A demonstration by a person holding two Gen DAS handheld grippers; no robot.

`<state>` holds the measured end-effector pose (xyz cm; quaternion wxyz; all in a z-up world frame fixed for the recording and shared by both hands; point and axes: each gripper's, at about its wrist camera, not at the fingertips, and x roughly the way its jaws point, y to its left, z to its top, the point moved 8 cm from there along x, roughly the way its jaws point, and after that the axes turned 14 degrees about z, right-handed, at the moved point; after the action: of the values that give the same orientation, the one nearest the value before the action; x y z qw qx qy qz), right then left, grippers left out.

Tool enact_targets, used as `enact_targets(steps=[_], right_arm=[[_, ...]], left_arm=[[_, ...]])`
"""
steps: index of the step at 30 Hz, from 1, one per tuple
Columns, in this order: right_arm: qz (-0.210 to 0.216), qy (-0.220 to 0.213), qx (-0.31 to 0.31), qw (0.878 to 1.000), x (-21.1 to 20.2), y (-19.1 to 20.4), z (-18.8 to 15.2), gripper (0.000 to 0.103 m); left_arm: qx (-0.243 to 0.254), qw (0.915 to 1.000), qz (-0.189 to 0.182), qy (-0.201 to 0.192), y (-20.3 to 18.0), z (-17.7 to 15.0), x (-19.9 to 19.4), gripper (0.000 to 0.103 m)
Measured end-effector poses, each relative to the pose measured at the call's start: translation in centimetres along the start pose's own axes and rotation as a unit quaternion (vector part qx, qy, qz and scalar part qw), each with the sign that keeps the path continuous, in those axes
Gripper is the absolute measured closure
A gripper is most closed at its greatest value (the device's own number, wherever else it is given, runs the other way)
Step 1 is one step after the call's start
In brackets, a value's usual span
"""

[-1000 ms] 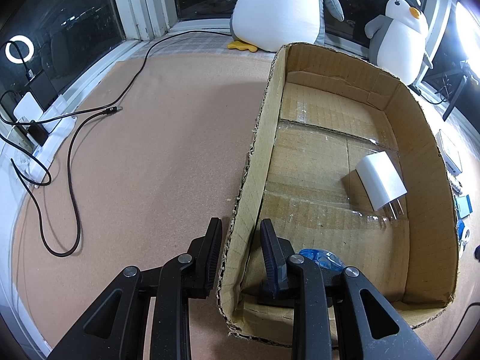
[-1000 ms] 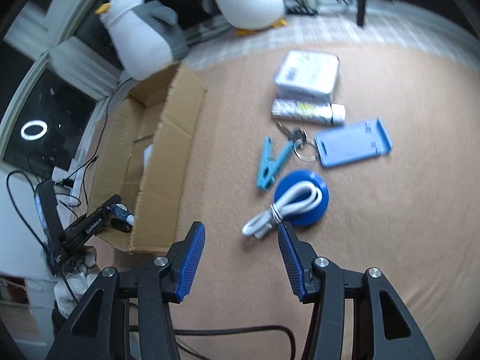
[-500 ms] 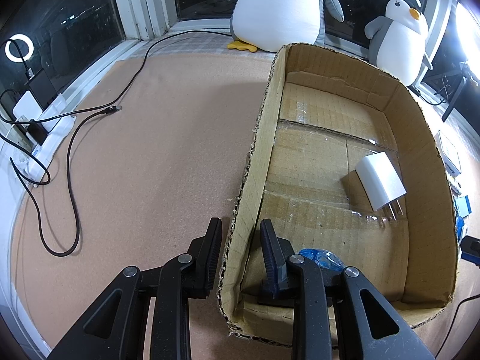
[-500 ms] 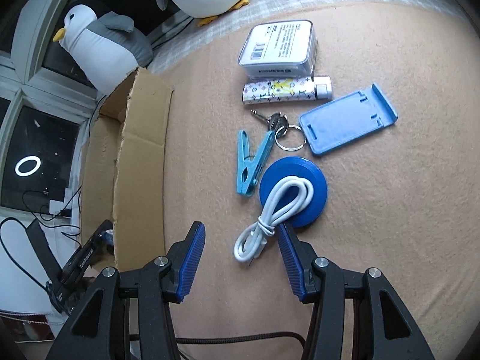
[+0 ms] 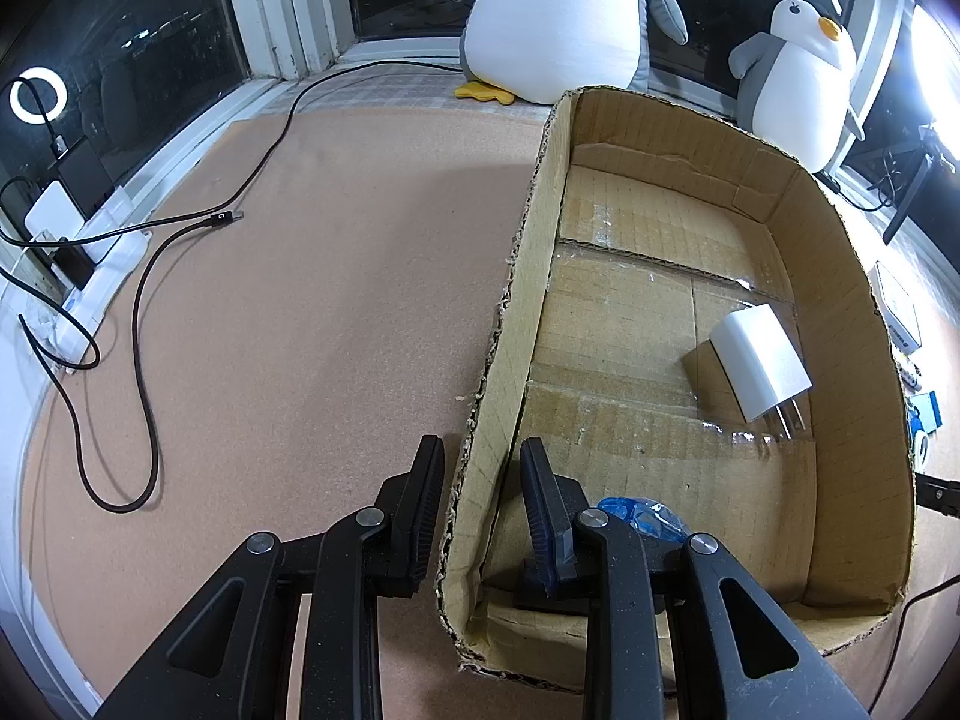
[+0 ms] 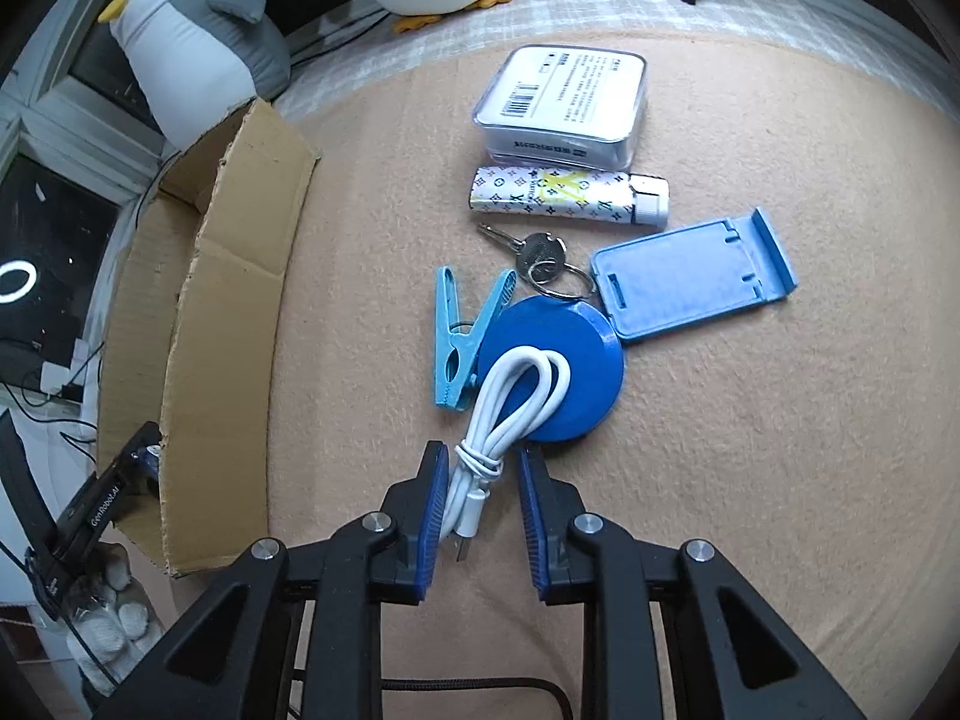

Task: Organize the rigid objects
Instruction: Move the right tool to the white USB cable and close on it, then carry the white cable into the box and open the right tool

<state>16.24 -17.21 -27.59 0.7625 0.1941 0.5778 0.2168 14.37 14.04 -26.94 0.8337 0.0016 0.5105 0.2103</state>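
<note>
A: Left gripper [image 5: 482, 501] — jaws?
B: Part open, straddling the near-left wall of the cardboard box [image 5: 864, 324]. One finger outside, one inside. Can't tell if the pads touch the wall.
A: Right gripper [image 6: 483, 501]?
B: Jaws open, one either side of the plug end of the white cable [image 6: 510, 402]. Left pad looks to touch it, right pad apart. Cable's loop lies on the blue disc [image 6: 564, 360].
A: Rest of the stuff?
B: On the tan mat [image 6: 780, 450] right of the box: clothes peg [image 6: 459, 339] touching the disc, keys [image 6: 540, 255], blue phone stand [image 6: 690, 276], patterned tube [image 6: 567, 195], clear case [image 6: 564, 102] furthest back.
A: In the box?
B: White charger [image 5: 762, 363] by the right wall, prongs toward the camera. Sth blue and clear [image 5: 642, 519] behind the left gripper, mostly hidden, can't ID it.
A: Room?
B: Dark windows, two plush penguins [image 5: 558, 12] on the sill, black cable [image 5: 144, 312] snaking over the mat at left. In the right view, a gloved hand [image 6: 111, 624] low left, cut off by the edge.
</note>
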Motion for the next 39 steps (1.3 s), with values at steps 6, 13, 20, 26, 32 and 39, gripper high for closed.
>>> enact_targets(steps=[6,13,20,26,32,39], right_arm=[[-0.002,0.006,-0.021,1.000,0.4,0.5,0.4,0.087],[0.019,0.012,-0.025,0.999,0.2,0.2,-0.5,0.090],[0.020,-0.003,-0.043,0.999,-1.2,0.6,-0.8,0.090],[0.025,-0.032,-0.095,0.995,-3.2,4.3,0.4,0.090],[0.028,-0.050,-0.170,0.984,-3.9,10.1,1.7,0.090],[0.034,-0.043,-0.240,0.969,-3.0,15.6,1.3,0.090]], left_arm=[[0.000,1.0000,-0.001,0.000,0.1,0.0,0.0,0.075],[-0.001,1.0000,-0.001,0.000,0.0,0.0,0.0,0.075],[0.000,1.0000,-0.001,0.000,0.1,-0.1,0.0,0.075],[0.000,1.0000,-0.001,0.000,0.1,-0.1,0.0,0.075],[-0.001,1.0000,-0.002,0.000,0.1,-0.1,0.0,0.075],[-0.001,1.0000,-0.002,0.000,0.1,-0.1,0.0,0.075]])
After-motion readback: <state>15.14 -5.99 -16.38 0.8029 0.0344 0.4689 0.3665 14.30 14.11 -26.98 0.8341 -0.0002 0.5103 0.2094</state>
